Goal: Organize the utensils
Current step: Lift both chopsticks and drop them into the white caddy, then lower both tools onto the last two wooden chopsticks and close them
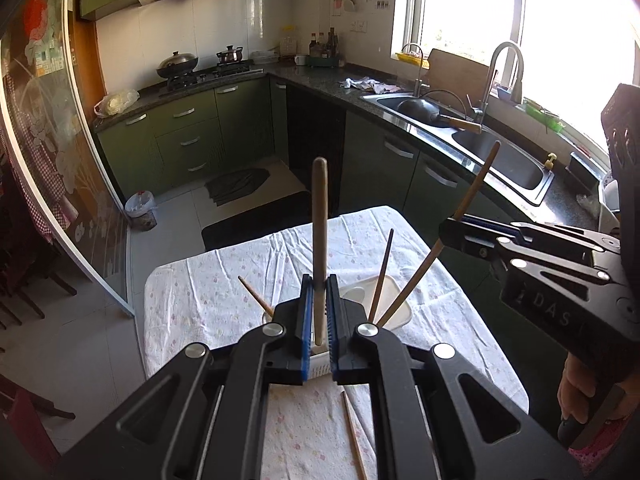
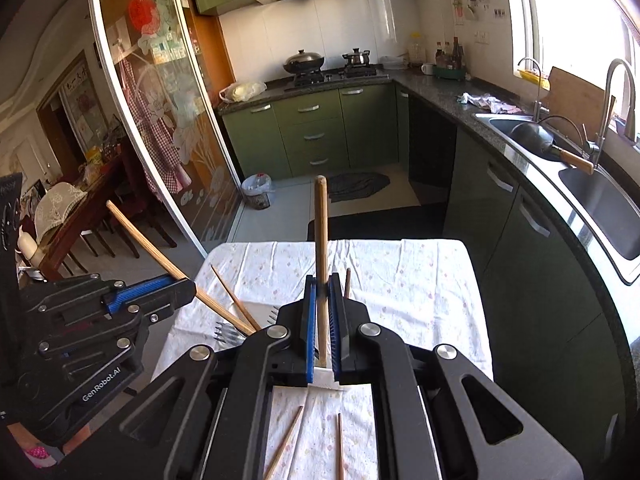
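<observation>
Both tools angle down over the cloth-covered counter (image 1: 208, 292): the left tool (image 1: 319, 320) is clamped on a wooden handle (image 1: 320, 240) standing upright between its blue pads, and the right tool (image 2: 323, 320) grips a like stick (image 2: 321, 248) the same way. Below them sits a white tray (image 1: 394, 312) with chopsticks (image 1: 382, 276) leaning in it. Only the right view shows forks (image 2: 226, 332) by the tray and two loose chopsticks (image 2: 284, 448) near.
</observation>
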A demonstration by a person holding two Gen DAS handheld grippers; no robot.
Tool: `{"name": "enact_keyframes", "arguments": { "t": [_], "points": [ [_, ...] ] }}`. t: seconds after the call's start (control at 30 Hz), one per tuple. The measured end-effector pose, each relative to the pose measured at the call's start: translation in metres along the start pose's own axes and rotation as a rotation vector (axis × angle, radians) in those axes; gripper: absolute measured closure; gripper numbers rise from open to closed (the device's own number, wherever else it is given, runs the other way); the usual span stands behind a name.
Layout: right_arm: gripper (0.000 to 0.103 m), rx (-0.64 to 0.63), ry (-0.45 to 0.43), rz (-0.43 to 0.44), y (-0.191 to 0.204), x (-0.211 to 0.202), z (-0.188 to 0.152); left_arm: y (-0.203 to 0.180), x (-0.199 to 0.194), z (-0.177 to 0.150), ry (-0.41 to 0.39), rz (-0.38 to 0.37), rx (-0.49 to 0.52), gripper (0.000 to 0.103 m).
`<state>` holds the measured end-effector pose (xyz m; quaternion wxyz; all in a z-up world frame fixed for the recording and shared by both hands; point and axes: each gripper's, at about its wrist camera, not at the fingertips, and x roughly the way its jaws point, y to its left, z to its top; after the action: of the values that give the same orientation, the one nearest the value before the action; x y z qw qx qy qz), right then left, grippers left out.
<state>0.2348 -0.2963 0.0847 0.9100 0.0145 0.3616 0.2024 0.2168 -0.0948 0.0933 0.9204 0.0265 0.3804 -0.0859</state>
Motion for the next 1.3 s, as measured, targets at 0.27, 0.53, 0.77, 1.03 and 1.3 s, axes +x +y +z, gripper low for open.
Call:
{"name": "enact_keyframes", "arguments": {
  "t": [0.27,0.53,0.77,1.03,1.3],
  "points": [
    [0.086,-0.009,0.031,-0.002,-0.004,0.017,-0.016,0.006,0.022,-0.015,0.059,0.016,-0.008,0.068],
    [0.086,-0.082,0.08,0.033,0.002,-0.02,-0.051,-0.008,0.002,-0.04,0.073,-0.004,0.041,0.067],
    [0.086,-0.141,0.501,0.021,-0.009,0.051,-0.143,-0.026,0.056,-0.119,0.409,-0.084,0.076,0.065],
    [0.086,-0.117,0.776,-0.003,-0.033,0.12,-0.199,-0.038,0.13,-0.179,0.682,-0.078,0.027,0.065],
    [0.086,-0.151,0.841,-0.032,-0.036,0.144,-0.213,-0.041,0.155,-0.183,0.735,-0.071,-0.02,0.08]
  ]
}}
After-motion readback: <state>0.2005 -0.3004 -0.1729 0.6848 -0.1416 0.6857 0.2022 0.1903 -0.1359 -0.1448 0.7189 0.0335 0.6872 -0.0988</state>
